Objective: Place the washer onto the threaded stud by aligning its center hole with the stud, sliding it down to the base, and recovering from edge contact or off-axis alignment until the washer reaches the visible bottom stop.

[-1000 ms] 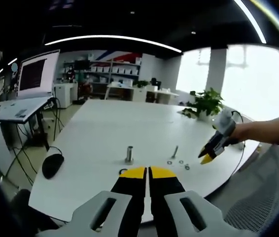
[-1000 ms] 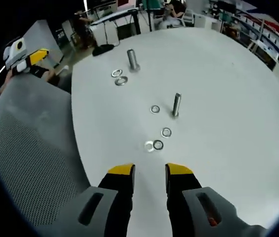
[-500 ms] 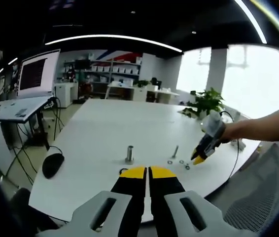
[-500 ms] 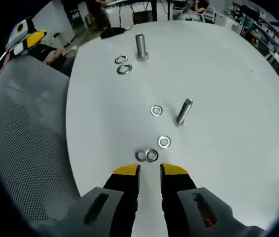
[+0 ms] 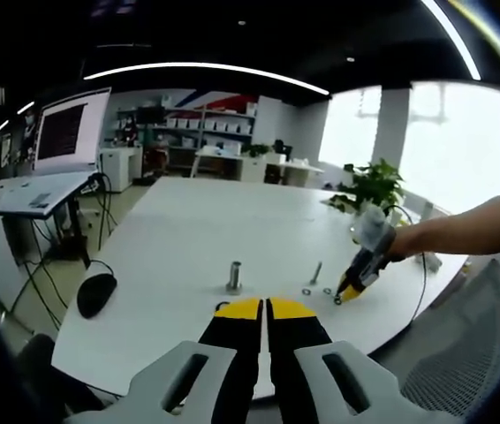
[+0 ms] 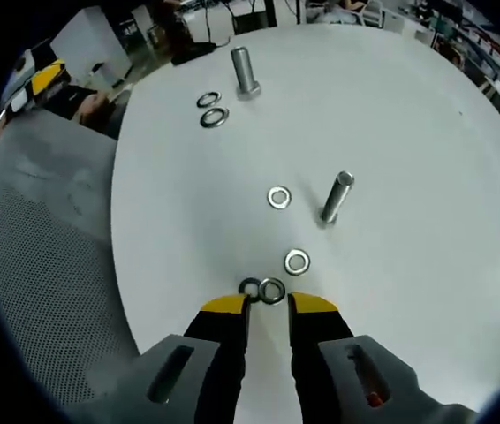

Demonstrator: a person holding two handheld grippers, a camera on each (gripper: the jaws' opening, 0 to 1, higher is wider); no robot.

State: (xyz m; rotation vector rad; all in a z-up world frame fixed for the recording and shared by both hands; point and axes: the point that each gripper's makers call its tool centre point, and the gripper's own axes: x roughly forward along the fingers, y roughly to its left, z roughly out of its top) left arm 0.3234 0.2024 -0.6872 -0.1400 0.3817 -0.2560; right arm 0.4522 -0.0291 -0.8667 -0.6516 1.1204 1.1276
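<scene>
White table (image 6: 427, 132), large, rounded edge, bearing all items listed. Right gripper (image 6: 268, 303): yellow-tipped jaws slightly parted, holding nothing, tips just short of two washers lying side by side, a silver washer (image 6: 273, 290) and a darker washer (image 6: 250, 287) touching it; the same gripper appears in the left gripper view (image 5: 345, 291), tip lowered to the table by the small washers, held by a person's arm (image 5: 462, 234). Threaded stud (image 6: 336, 196): slim, standing on the table, leaning in view, bare of washers. Third washer (image 6: 297, 261) near the stud's foot; fourth washer (image 6: 278, 196) just beside the stud. Larger bolt (image 6: 245, 71) upright farther off, with a pair of washers (image 6: 209, 109) next to it. Left gripper (image 5: 265, 307): jaws closed together, empty, above the near table edge. Black mouse (image 5: 96, 293) near the table's edge. Potted plant (image 5: 375, 187) at the far side. Mesh chair (image 6: 47, 256) beside the table.
</scene>
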